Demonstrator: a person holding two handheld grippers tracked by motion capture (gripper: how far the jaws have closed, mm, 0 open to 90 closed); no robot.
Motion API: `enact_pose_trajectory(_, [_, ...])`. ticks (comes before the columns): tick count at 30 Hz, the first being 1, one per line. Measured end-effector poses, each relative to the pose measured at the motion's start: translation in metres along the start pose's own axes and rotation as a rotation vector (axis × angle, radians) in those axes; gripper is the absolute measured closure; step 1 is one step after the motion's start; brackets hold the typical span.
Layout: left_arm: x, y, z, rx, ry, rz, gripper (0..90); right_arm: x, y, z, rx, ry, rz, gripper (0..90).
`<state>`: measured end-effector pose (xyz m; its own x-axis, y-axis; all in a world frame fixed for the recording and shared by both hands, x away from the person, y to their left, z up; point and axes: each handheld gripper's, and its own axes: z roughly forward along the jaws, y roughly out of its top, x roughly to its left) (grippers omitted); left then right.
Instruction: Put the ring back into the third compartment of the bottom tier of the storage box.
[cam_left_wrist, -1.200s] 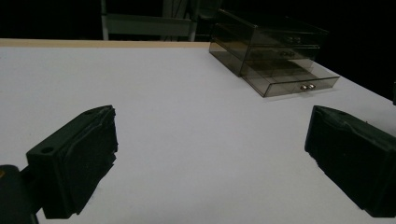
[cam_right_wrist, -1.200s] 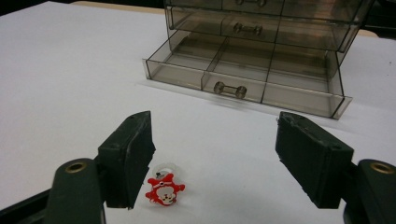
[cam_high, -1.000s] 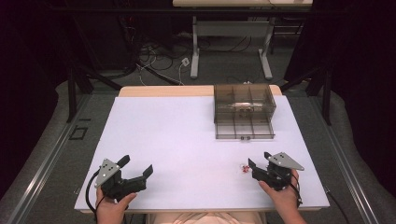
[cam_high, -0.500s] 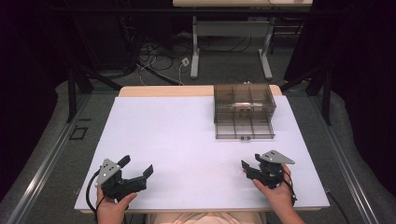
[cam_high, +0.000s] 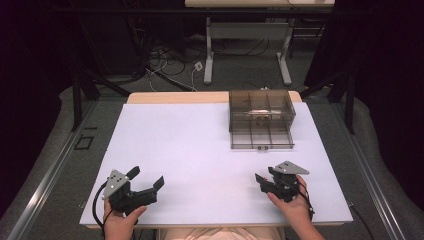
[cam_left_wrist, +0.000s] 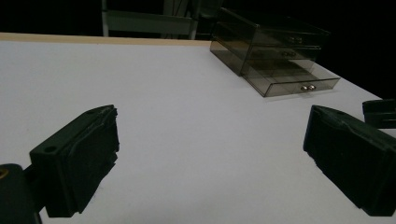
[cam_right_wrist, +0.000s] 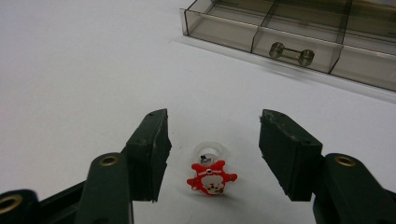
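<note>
While the red ring (cam_right_wrist: 211, 176) lies on the table (cam_high: 200, 150) ungrasped, the pickup is only begun.
Well short of the drawer box (cam_high: 261, 119), the right gripper (cam_right_wrist: 212, 156) straddles the ring; its jaws have just been closing yet stand clear of it. Grasping, lifting and stowing it, likely in the open drawer (cam_right_wrist: 299, 46), remain. The left gripper (cam_left_wrist: 210, 158) gapes idle, farther from the box.

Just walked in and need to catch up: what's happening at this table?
A person holds a pair of tongs in each hand over a white table. The right tongs straddle a small red toy ring lying on the table; their jaws have just been closing around it but do not touch it yet. The left tongs hover open with nothing between them. A smoky clear drawer box stands at the far side, its bottom drawer pulled out.
</note>
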<state>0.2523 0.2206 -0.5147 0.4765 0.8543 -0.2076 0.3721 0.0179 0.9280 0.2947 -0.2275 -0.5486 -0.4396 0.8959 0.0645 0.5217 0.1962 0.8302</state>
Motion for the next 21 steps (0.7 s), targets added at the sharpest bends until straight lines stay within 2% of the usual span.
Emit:
enact_pose_trajectory(5, [0.0000,-0.0002,0.0003,0.003,0.000,-0.005,3.9,-0.0016,-0.0010,0.0021,0.006,0.001,0.003,43.2])
enact_pose_trajectory(15, [0.0014,-0.0007,0.0013,0.009,0.003,-0.007,4.3,-0.0059,-0.0051,0.0085,0.041,0.020,0.041,43.0])
enact_pose_trajectory(21, [0.0012,-0.0009,0.0017,0.013,0.004,-0.010,4.5,-0.0068,-0.0061,0.0096,0.050,0.024,0.044,42.8])
